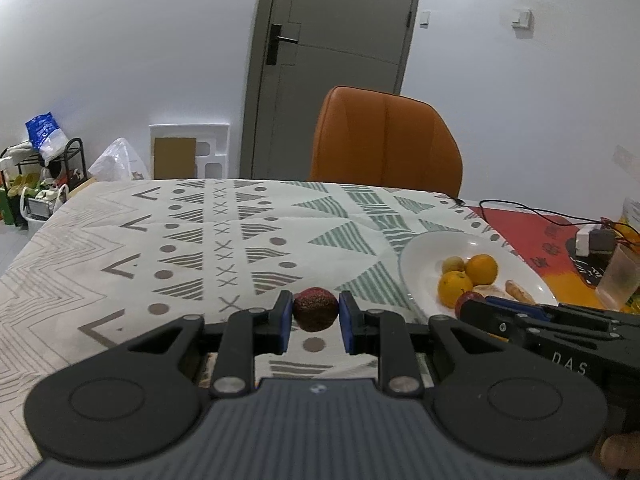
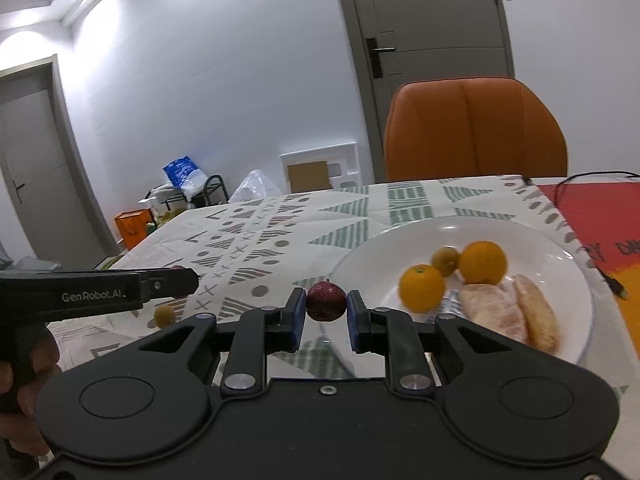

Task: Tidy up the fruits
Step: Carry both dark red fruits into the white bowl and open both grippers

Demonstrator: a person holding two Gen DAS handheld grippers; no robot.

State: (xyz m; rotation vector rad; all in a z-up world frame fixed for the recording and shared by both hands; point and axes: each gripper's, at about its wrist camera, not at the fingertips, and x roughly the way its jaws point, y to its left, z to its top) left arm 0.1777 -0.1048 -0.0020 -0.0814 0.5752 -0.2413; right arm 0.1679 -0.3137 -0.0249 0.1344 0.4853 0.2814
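Note:
In the left wrist view my left gripper is shut on a dark red, rough-skinned round fruit, held above the patterned tablecloth. My right gripper is shut on a smooth dark red round fruit just left of the white plate. That plate holds two oranges, a small yellow-green fruit and peeled pale fruit pieces. From the left wrist the right gripper shows at the plate's near rim with its red fruit. The left gripper enters the right wrist view from the left.
A small yellow-green fruit lies on the tablecloth left of the plate. An orange chair stands behind the table's far edge. Cables, a charger and a clear cup crowd the red mat on the right.

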